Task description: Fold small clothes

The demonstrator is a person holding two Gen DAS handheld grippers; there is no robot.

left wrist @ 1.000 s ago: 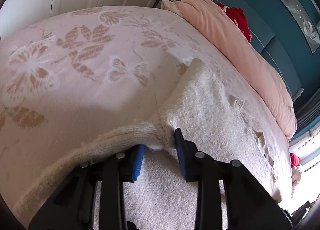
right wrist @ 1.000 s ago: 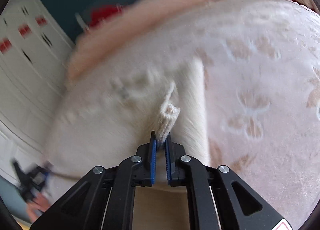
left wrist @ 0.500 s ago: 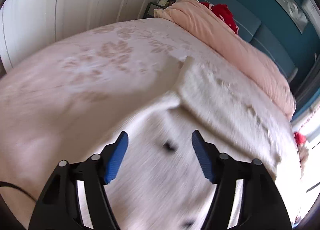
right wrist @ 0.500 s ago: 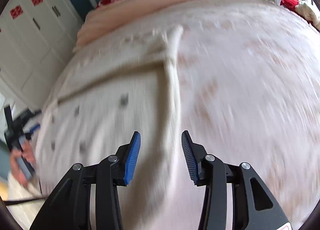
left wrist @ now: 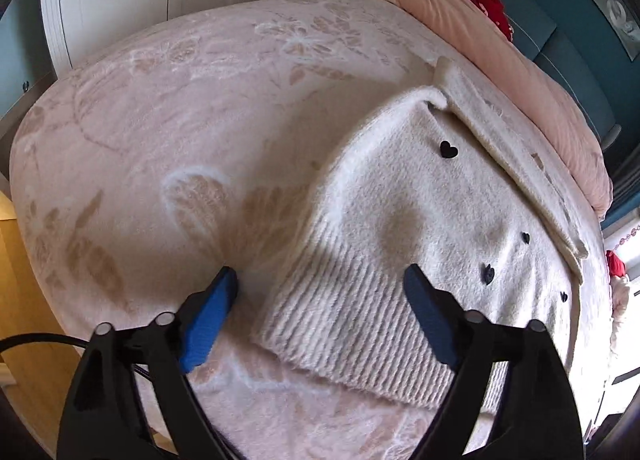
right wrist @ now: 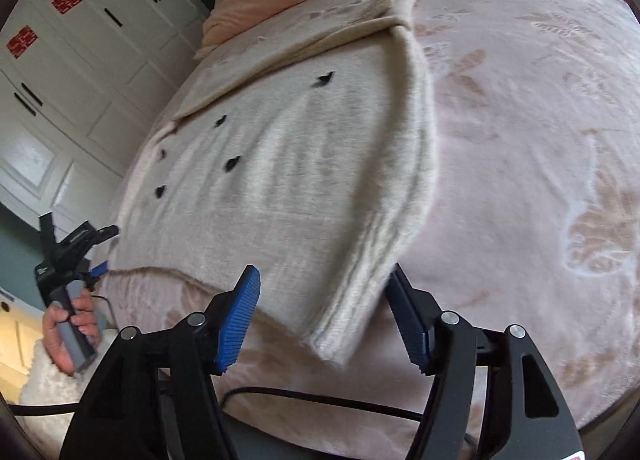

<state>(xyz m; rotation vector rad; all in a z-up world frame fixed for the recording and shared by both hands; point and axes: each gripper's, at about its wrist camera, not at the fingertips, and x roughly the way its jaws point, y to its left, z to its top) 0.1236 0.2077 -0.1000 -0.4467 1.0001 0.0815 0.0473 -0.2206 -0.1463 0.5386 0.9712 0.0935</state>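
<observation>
I am looking down my left claw [left wrist: 320, 292] and its blue pads [left wrist: 208, 320] are spreading wide apart and still opening, gripping nothing. The ribbed hem [left wrist: 344, 324] of the cream knitted cardigan [left wrist: 420, 220] is lying just ahead of and below the gap, with the hem's corner sitting between the two fingers in the view, yet neither pad is pressing on the wool. The cardigan is stretching away from this claw up and to the right across the pink flowered blanket [left wrist: 180, 120], with small black heart buttons [left wrist: 448, 149] showing beyond the right finger and a folded-over strip of knit running along its far edge. Farther off past that edge a peach duvet [left wrist: 500, 60] is lying rolled. Through my right claw [right wrist: 324, 288] I am seeing the jaws at a middling spread and opening too; a long cream sleeve [right wrist: 404, 164] is coming down toward the gap, its cuff end [right wrist: 340, 336] lying between the fingers. It is hiding part of the right-hand pad, so I cannot tell whether it is brushing that pad; the left pad is standing clear. The body of the cardigan is lying ahead and to the left of this claw, and far off to its lower left a person's hand [right wrist: 68, 328] is gripping the handle of the other claw.
</observation>
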